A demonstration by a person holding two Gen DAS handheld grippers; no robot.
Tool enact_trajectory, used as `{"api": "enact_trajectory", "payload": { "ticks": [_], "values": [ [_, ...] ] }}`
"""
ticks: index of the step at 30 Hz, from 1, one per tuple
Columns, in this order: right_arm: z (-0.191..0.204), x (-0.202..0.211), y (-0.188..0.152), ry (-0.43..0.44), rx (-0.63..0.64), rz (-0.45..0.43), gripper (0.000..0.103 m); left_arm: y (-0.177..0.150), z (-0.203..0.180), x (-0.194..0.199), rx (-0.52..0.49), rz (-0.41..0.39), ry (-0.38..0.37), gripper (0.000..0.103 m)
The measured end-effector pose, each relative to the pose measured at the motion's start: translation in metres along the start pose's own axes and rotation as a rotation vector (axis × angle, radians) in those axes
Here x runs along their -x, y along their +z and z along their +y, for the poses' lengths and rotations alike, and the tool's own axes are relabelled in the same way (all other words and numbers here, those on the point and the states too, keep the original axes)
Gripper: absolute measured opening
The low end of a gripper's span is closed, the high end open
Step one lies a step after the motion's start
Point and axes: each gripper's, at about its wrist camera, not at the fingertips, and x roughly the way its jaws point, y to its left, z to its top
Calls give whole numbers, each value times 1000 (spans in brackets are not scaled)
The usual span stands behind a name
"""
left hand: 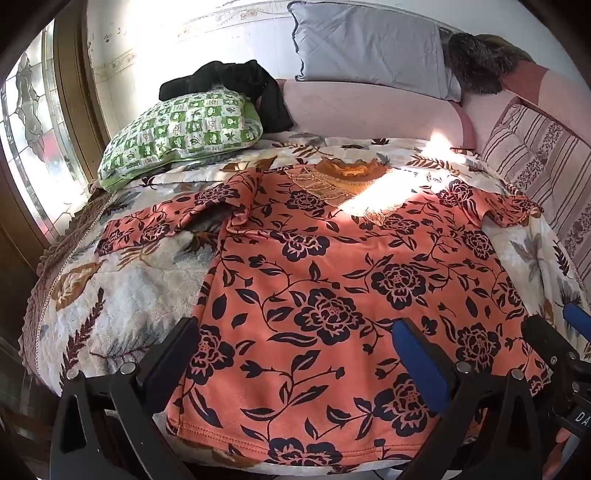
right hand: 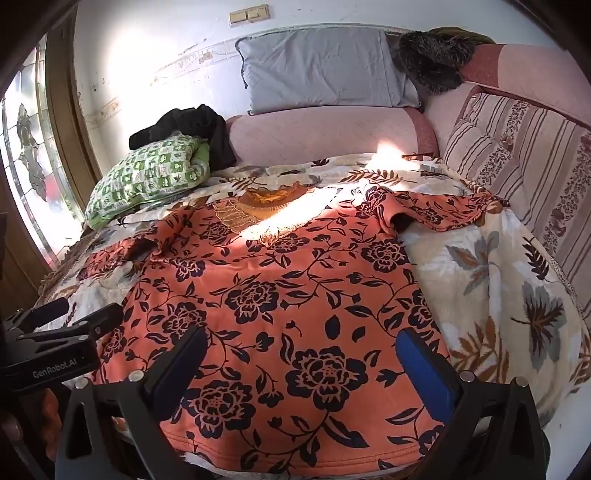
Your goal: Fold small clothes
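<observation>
Gaping empty claws (left hand: 295,350) (right hand: 303,354) above shirt (left hand: 351,277)

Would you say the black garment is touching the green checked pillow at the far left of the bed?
Touching. In the left wrist view the black garment lies draped over the top of the green checked pillow, with no gap between them; the right wrist view shows the same.

Home bedroom, lived-in. A bed is covered by a leaf-print plush blanket (right hand: 498,280), with a grey pillow (right hand: 321,70) propped on a pink padded headboard (right hand: 325,133). A green checked pillow (left hand: 184,136) with dark clothing (left hand: 240,81) dumped on it is seen by a stained-glass door (left hand: 26,122). A striped cushion (right hand: 517,147), a fur-trimmed coat (right hand: 436,59), wall switches (right hand: 249,14) and scuffed white wall are noted.
</observation>
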Motion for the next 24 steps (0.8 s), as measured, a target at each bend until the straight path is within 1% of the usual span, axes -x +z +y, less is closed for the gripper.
{"api": "enact_trajectory", "payload": {
  "ticks": [1, 2, 3, 6, 8, 9, 12, 17, 24],
  "values": [
    [0, 0, 0, -1, 1, -2, 103, 0, 1, -1, 5, -1, -3, 103],
    [0, 1, 1, -1, 3, -6, 103, -7, 4, 4, 7, -22, 5, 103],
    [0, 1, 2, -3, 5, -8, 103, -7, 3, 8, 4, -27, 11, 103],
    [1, 6, 1, -8, 6, -15, 103, -6, 2, 6, 10, -16, 12, 103],
    [1, 8, 1, -6, 5, -17, 103, -12, 4, 3, 5, -13, 2, 103],
    [2, 4, 5, -7, 4, -1, 103, -12, 4, 2, 4, -10, 0, 103],
    [3, 6, 3, -11, 5, 4, 103, -13, 7, 0, 19, 0, -9, 103],
    [2, 7, 0, -9, -1, 2, 103, -16, 12, -2, 34, 5, -7, 103],
    [-1, 6, -3, 2, -22, 11, 103, -16, 12, -3, 28, 6, -1, 103]
  ]
}}
